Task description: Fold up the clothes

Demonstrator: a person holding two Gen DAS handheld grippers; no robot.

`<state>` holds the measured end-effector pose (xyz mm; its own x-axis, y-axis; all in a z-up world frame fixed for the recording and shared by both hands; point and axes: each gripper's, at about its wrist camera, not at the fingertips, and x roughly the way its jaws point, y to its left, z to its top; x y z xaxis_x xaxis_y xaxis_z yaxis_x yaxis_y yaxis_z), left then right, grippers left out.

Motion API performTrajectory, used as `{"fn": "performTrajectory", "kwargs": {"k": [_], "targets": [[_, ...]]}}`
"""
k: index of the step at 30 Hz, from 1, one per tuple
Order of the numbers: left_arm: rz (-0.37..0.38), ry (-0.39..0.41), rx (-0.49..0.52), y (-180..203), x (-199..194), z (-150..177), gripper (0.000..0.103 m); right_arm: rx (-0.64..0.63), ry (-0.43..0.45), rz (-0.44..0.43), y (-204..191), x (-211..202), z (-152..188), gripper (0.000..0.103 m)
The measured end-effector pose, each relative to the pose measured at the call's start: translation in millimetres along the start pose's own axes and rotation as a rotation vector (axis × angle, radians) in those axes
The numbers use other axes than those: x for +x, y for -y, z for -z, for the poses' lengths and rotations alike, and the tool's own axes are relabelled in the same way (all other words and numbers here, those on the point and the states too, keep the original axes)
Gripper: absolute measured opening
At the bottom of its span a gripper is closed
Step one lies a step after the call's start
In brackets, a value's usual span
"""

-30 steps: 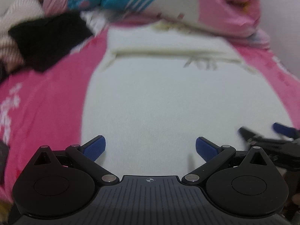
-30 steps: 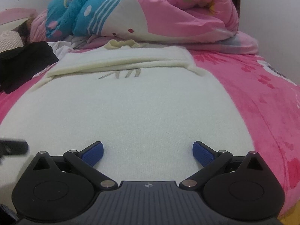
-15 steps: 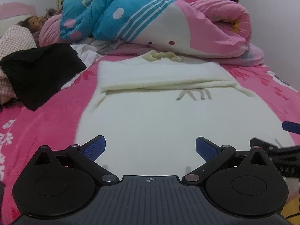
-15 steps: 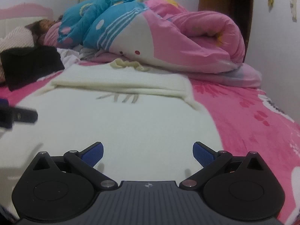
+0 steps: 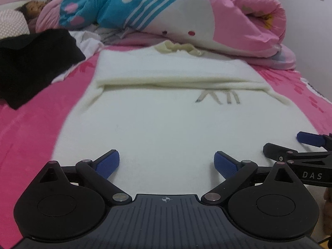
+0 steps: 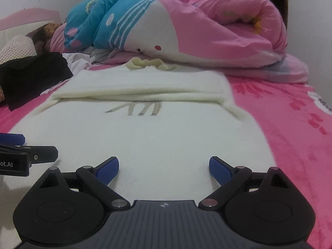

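Here, seen from two wrist cameras low over a bed: a cream sweater (image 5: 166,120) spread flat across the centre of both frames on a bright pink bedspread (image 5: 31,124), its far part already doubled over into a thick band across the upper middle. Left gripper (image 5: 167,161) at the bottom centre of its own view, blue pads wide apart, nothing between them, poised over the near hem. Right gripper (image 6: 164,166) likewise at the bottom centre of its view, jaws starting to close yet with only flat knit beneath, nothing pinched; also visible at the right edge of the left view. Whether either set of pads touches the cloth, not clear.

Likely trouble from here, as a judgement:
- Pinching only the top layer, or a shallow nip of thick knit, so the hem slips free on the lift
- Catching the pink bedspread together with the hem, dragging it along
- Uneven grips, one side closing ahead of the other, giving a skewed fold
- Carrying the hem too far toward the upper frame, into the rolled pink and blue quilt (image 6: 186,27), or disturbing the doubled band
- Straying left toward the black garment (image 5: 35,62) at the upper left
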<state>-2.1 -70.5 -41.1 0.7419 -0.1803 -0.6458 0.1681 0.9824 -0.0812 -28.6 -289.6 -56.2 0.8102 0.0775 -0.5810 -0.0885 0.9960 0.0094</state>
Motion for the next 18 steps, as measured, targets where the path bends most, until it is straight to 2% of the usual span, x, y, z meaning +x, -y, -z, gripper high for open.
{"fn": "performTrajectory", "kwargs": {"k": [7, 14, 18], "targets": [[-0.015, 0.019, 0.029, 2.4, 3.5, 6.2, 0.099, -0.032, 0.007, 0.009, -3.7, 1.6, 3.7, 0.096], [-0.017, 0.026, 0.038, 3.1, 5.1, 7.7, 0.099, -0.046, 0.021, 0.015, -5.4, -3.6, 9.5, 0.089], [-0.018, 0.027, 0.047, 3.8, 6.2, 8.1, 0.100, -0.045, 0.024, 0.013, -5.1, -5.0, 10.9, 0.089]]}}
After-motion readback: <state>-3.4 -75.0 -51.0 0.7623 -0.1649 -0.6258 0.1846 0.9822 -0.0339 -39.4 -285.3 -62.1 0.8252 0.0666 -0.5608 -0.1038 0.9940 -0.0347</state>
